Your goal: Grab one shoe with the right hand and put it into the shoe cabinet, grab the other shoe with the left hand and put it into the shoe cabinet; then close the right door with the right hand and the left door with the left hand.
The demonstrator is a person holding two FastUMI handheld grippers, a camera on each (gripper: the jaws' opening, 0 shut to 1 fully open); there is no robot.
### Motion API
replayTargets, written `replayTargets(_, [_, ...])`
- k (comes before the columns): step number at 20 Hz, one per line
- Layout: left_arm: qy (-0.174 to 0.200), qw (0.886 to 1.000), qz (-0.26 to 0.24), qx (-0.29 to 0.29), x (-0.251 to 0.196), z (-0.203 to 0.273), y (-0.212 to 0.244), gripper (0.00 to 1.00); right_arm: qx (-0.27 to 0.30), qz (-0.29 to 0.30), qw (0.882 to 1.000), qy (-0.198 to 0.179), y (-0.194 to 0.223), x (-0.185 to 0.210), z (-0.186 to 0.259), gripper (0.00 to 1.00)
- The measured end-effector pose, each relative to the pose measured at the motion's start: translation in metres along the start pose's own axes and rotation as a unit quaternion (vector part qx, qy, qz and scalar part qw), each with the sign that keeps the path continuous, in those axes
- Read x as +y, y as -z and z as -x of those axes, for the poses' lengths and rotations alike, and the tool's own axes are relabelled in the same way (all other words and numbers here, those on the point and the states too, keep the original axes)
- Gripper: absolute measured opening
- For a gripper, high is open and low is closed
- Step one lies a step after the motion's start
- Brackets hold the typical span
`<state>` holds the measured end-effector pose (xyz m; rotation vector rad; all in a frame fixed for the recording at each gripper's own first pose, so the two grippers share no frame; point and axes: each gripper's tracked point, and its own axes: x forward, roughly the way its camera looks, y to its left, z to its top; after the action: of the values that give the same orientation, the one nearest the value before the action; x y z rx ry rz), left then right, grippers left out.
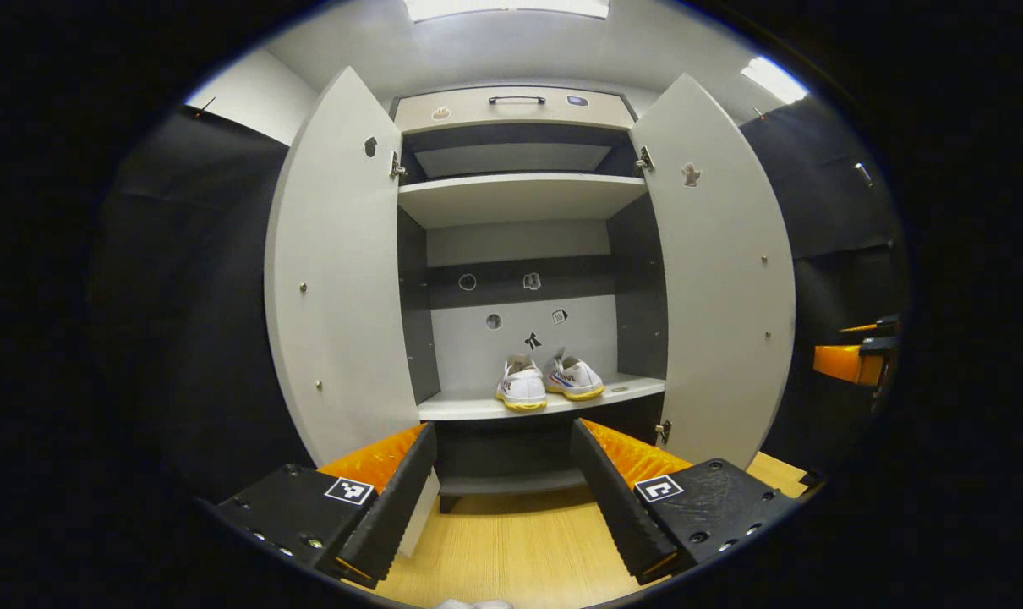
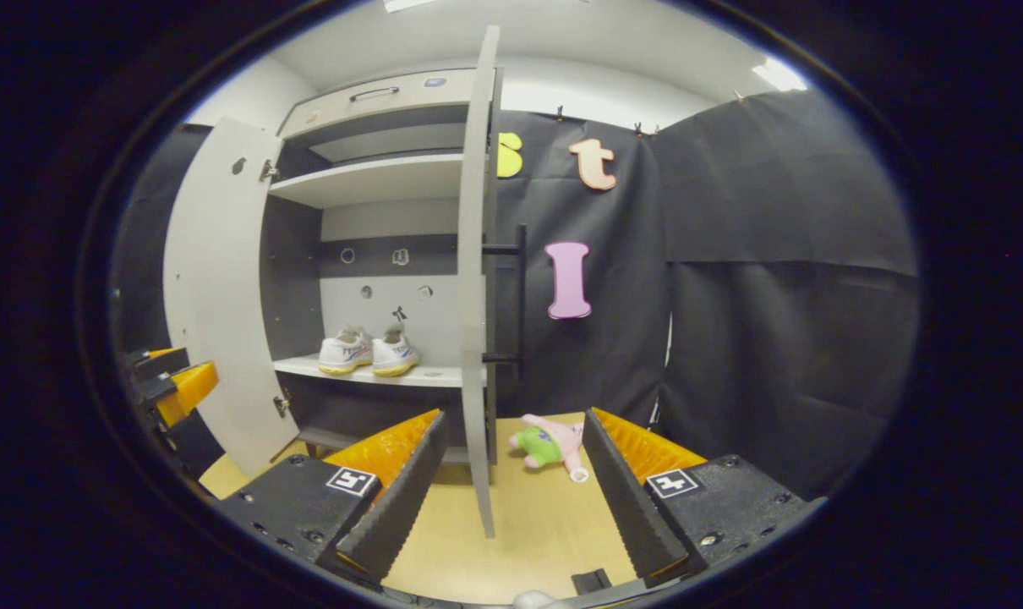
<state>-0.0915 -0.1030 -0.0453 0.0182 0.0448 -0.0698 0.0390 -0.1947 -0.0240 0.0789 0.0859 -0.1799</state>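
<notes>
At the bottom of the right gripper view, the right gripper [image 2: 511,491] has its fingers spread wide and empty, the right door's [image 2: 476,279] edge standing between them. The left gripper [image 1: 503,499] gapes equally, holding nothing. Both shoes [image 1: 548,385] sit on the cabinet's lower shelf [image 1: 478,408], centre frame. Closing the right door looks next, needing a push on its panel. The right gripper view adds a plush toy [image 2: 554,444] on the floor; the left gripper view shows the left door [image 1: 334,279] full-face.

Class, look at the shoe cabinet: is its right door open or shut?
Open. The right door stands edge-on, swung out from the cabinet, with both shoes visible inside.
</notes>
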Motion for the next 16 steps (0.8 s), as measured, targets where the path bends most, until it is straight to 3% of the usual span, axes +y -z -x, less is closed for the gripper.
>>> replayTargets(9, [-0.010, 1.000, -0.002, 0.010, -0.007, 0.024, 0.007, 0.96, -0.024, -0.018, 0.999, 0.035, -0.044, -0.052, -0.053, 1.00])
replayTargets(13, [-0.021, 1.000, 0.002, 0.007, -0.005, 0.027, 0.005, 1.00, -0.027, -0.026, 0.999, 0.018, -0.059, -0.048, -0.076, 1.00])
replayTargets(16, [-0.032, 0.999, 0.013, 0.013, 0.000, 0.028, 0.008, 0.96, -0.031, -0.005, 1.000, -0.001, -0.066, -0.035, -0.076, 1.00])
